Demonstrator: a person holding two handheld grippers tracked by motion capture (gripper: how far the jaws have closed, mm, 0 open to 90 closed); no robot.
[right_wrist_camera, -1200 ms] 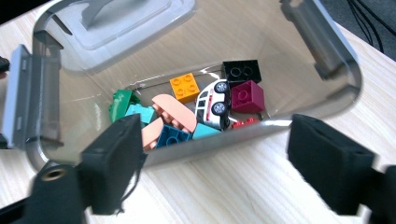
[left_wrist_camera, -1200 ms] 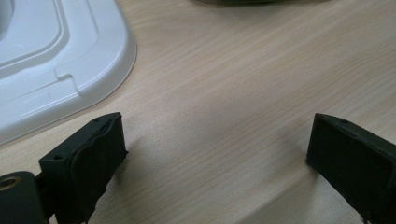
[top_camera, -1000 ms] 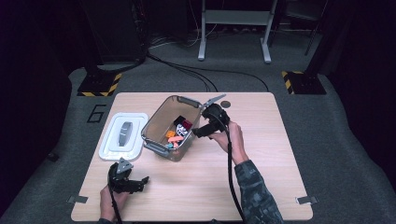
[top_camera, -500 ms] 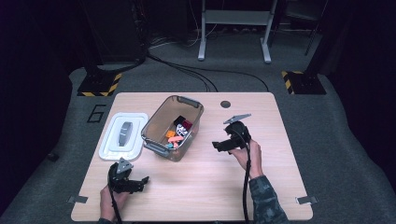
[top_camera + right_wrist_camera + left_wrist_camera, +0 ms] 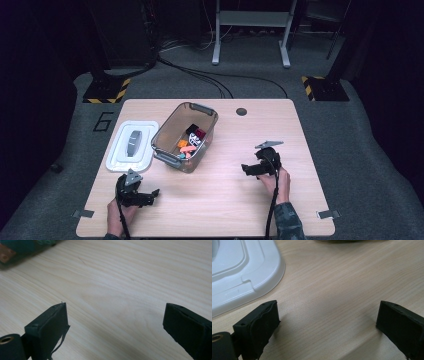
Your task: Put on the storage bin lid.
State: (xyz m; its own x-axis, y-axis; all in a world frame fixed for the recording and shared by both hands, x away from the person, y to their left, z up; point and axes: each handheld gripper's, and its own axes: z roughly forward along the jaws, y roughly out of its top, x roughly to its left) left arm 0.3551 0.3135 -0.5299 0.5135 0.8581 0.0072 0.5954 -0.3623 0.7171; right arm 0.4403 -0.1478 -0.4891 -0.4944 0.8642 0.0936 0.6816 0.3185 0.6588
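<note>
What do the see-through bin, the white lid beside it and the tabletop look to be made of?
The bin looks like clear, glossy plastic: its contents show through the walls. The lid seems moulded white plastic, smooth with a soft sheen. The tabletop shows pale wood grain, possibly a matte laminate.

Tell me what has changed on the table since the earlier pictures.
The right tool moved from above the bin down to bare table at its right; its jaws have been opening, with nothing between them. The left tool, lid and bin stayed put.
</note>
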